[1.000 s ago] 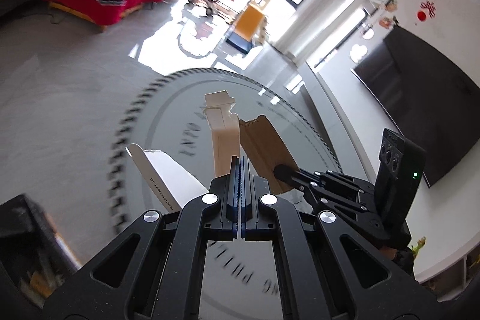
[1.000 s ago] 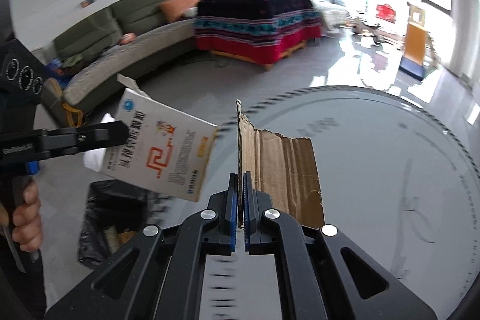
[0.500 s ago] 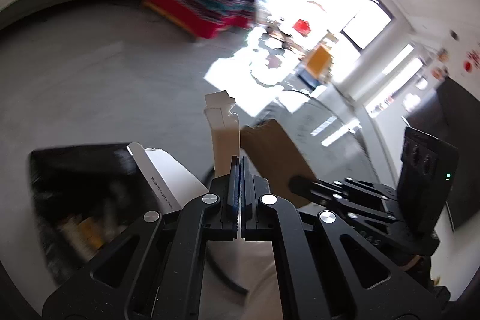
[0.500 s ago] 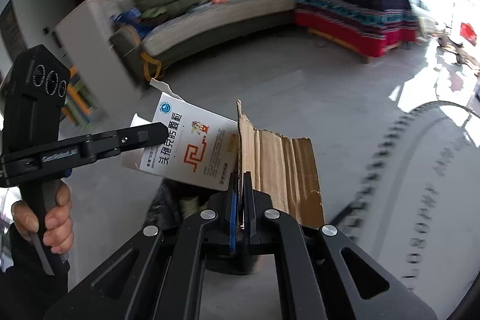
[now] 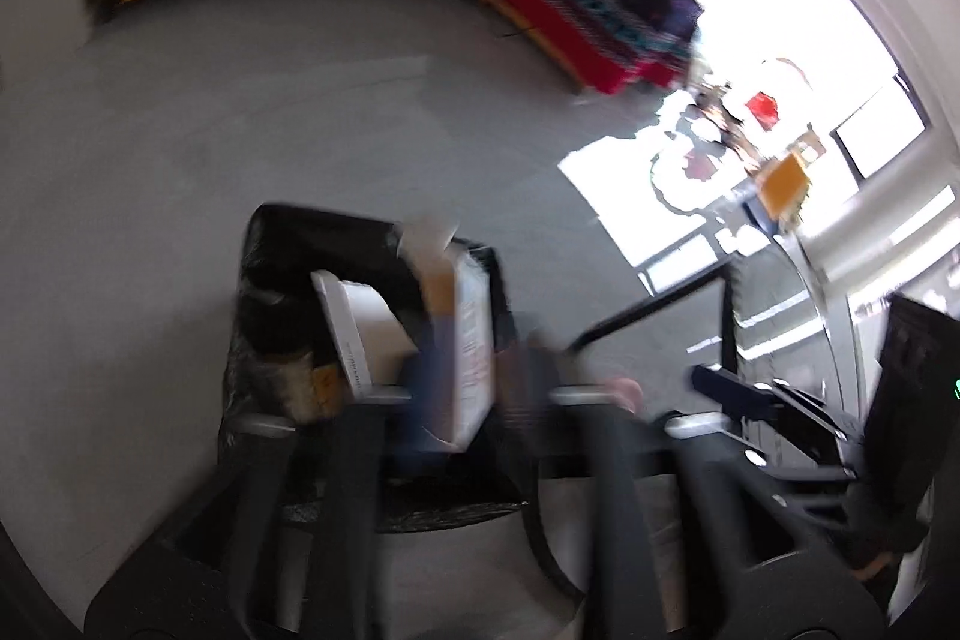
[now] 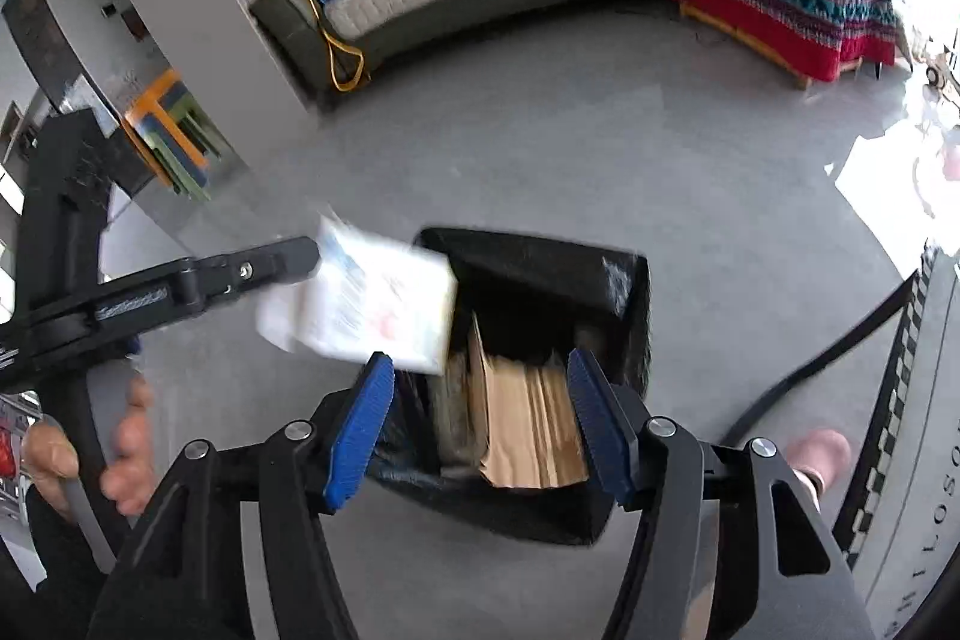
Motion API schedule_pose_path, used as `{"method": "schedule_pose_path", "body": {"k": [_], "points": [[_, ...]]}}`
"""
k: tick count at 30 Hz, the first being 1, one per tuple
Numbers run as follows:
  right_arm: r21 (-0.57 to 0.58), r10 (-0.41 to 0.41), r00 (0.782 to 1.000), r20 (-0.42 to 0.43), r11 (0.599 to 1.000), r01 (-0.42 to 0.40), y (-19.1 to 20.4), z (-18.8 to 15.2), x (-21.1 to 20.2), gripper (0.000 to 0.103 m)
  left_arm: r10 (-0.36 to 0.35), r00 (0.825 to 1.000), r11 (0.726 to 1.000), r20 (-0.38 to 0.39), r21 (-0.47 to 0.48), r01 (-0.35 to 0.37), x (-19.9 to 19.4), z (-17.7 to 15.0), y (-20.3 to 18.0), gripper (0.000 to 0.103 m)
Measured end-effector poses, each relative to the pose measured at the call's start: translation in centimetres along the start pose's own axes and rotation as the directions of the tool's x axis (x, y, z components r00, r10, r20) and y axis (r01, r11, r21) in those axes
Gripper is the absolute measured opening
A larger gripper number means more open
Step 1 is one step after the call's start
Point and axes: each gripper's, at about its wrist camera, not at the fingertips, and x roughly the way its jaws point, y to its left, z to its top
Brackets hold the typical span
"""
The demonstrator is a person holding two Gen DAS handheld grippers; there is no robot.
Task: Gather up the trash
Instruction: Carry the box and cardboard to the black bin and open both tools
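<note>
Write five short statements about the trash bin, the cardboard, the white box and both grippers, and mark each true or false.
1. The right gripper has its jaws spread wide apart. True.
2. The piece of cardboard is clamped in the right gripper. False: it lies inside the black trash bin, free of the jaws.
3. The white medicine box is at the tip of the left gripper, beside the bin's opening. True.
4. The bin stands on the round table. False: it stands on the grey floor, with the table's edge off to the right.
5. The left wrist view is sharp enough to read the box's print. False: that view is motion-blurred and the print cannot be read.
</note>
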Motion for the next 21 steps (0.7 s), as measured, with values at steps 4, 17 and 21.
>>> {"method": "schedule_pose_path", "body": {"k": [4, 17, 21], "points": [[-0.005, -0.015, 1.000, 0.008, 1.000, 0.015, 0.2, 0.1, -0.2, 0.062, 0.004, 0.998, 1.000, 0.065, -0.029, -0.002, -0.2, -0.2, 0.6, 0.097], [0.021, -0.029, 0.998, 0.062, 0.999, 0.027, -1.5, -1.0, -3.1, 0.062, -0.027, 0.998, 0.998, 0.052, 0.053, 0.024, 0.6, 0.0, -2.1, 0.097], [0.026, -0.027, 0.996, 0.086, 0.999, 0.025, -2.0, -1.5, -4.6, 0.062, -0.040, 0.998, 0.997, 0.052, 0.075, 0.036, 0.4, -0.1, -3.6, 0.097]]}}
